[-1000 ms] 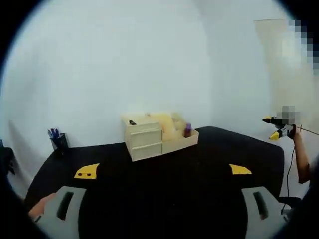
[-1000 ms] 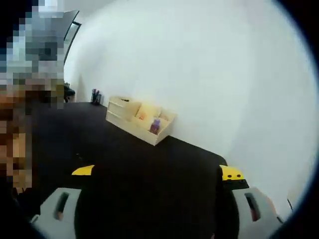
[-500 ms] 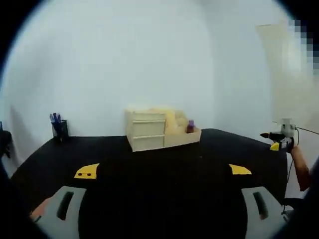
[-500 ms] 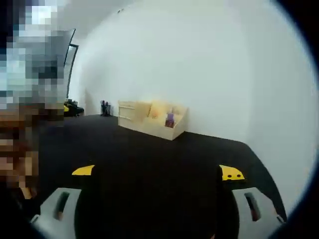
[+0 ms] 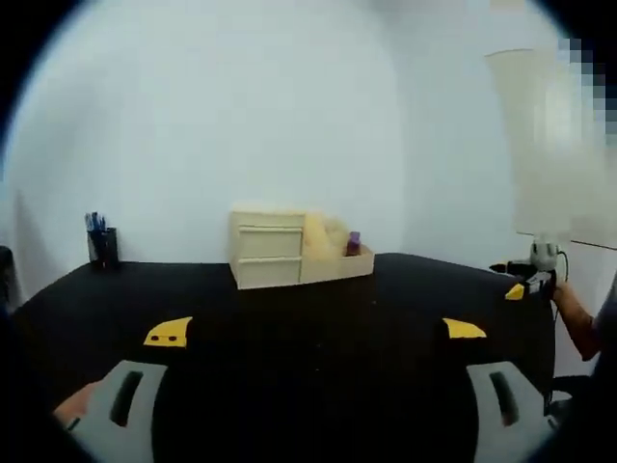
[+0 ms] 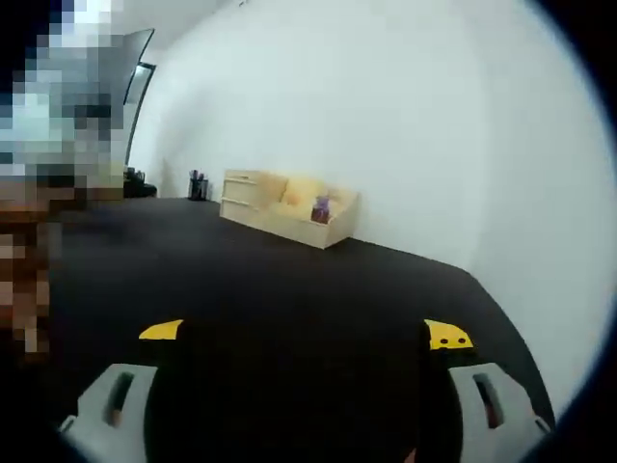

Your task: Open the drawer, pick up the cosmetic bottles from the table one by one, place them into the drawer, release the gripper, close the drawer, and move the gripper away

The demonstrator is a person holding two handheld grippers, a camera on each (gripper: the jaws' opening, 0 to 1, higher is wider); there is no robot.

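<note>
The left hand-held gripper [image 5: 308, 333] stands wide and empty, its two jaws spread far apart above the black desk [image 5: 318, 318]. The right hand-held gripper [image 6: 299, 338] is likewise spread wide and holds nothing. Well ahead of both, at the far edge of the desk against the white wall, stands a pale wooden organizer [image 5: 294, 256]. Its drawer unit [image 5: 267, 258] occupies the left part as seen from the left hand-held gripper, with two drawer fronts stacked one above the other; both appear closed, so the opening step is judged not yet done. Beside the drawers, to the right, an open tray section holds a small purple cosmetic bottle [image 5: 353, 242], also visible in the right gripper view [image 6: 320, 207]. It stands upright among yellowish items too blurred to identify. A dark pen holder [image 5: 100, 246] stands far ahead to the left of the left hand-held gripper, well apart from the organizer. The right hand-held gripper also enters the left gripper view from the right, carried by the person's hand. The bottle is judged light, rigid and smooth, therefore liable to slip or tip; take hold across its body at mid-height, with the jaws level. The drawer front offers no discernible handle at this range.
</note>
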